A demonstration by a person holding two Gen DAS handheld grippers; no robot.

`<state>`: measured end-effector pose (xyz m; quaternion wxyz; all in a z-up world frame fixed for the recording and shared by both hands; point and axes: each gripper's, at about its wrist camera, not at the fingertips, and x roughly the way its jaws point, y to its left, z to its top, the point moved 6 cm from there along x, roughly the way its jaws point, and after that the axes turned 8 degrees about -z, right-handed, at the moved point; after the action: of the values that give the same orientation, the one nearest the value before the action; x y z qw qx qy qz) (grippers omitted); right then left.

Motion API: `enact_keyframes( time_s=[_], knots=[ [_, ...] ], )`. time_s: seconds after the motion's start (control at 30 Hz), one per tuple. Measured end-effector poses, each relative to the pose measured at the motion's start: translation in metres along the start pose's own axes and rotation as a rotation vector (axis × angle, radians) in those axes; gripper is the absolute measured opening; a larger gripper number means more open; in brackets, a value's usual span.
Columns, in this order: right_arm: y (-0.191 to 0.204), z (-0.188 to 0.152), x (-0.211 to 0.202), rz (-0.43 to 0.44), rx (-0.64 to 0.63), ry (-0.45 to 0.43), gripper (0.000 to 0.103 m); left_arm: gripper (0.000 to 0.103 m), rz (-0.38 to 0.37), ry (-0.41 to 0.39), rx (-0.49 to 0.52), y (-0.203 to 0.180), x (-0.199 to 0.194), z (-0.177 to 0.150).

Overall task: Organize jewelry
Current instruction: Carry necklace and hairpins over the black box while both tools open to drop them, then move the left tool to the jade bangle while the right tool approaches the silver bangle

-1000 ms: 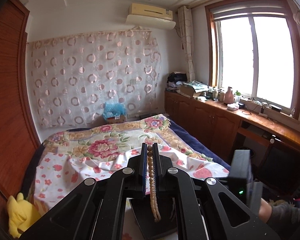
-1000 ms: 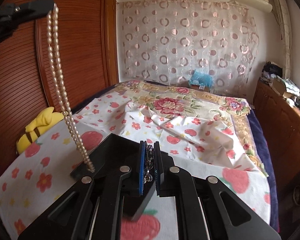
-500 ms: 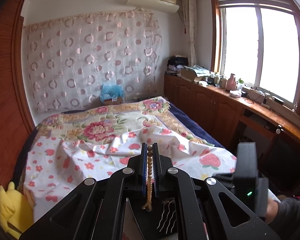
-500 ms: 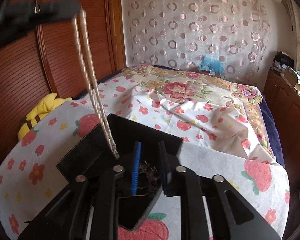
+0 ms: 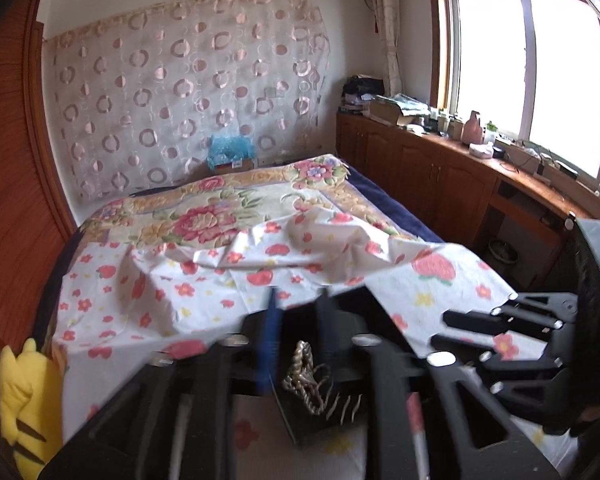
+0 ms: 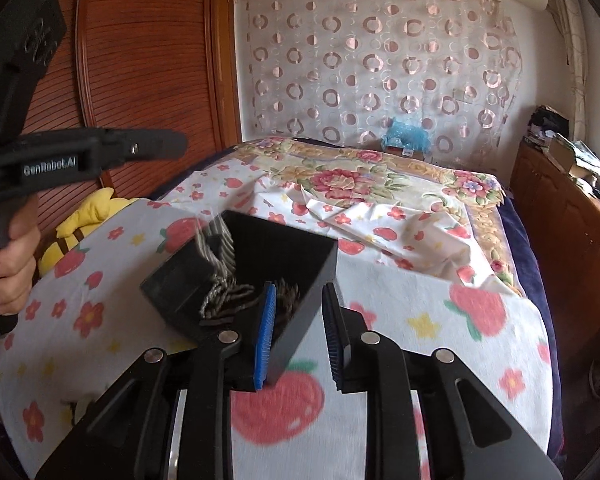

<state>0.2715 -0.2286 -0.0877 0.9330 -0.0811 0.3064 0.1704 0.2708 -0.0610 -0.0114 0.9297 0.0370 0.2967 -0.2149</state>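
Right wrist: left tool (image 6: 180,145), jaws opening, above black box (image 6: 284,256).

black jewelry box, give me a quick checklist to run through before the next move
1. Pearl strand inside black box: ok, though part is blurred mid-fall in the right view.
2. Left gripper jaws opening, nothing between them: ok.
3. Right gripper open, straddling the box wall without pressing it: ok.
4. Dark jewelry in the box: ok.
5. Box flat on strawberry sheet: ok.
6. More jewelry left outside: cannot tell.
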Motion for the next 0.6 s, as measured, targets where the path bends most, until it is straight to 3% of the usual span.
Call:
enact_keyframes(
  time_s=[0.13,0.2,0.37,0.47,0.6],
  knots=[
    [0.002,-0.022,-0.026,-0.011,0.017,0.0,0.026,0.036,0.002,0.009,0.0,-0.006,-0.017,-0.023],
    [0.006,-0.034,-0.037,-0.017,0.024,0.001,0.026,0.048,-0.002,0.016,-0.004,-0.009,-0.026,-0.038],
    [0.015,-0.066,-0.064,-0.032,0.033,0.009,0.028,0.059,0.004,0.038,-0.013,-0.014,-0.042,-0.07],
    [0.02,-0.085,-0.074,-0.034,0.043,0.029,0.036,0.079,-0.002,0.049,-0.026,-0.017,-0.049,-0.09],
    [0.024,-0.107,-0.082,-0.037,0.065,0.055,0.038,0.085,0.003,0.069,-0.04,-0.019,-0.053,-0.11]
  ],
)
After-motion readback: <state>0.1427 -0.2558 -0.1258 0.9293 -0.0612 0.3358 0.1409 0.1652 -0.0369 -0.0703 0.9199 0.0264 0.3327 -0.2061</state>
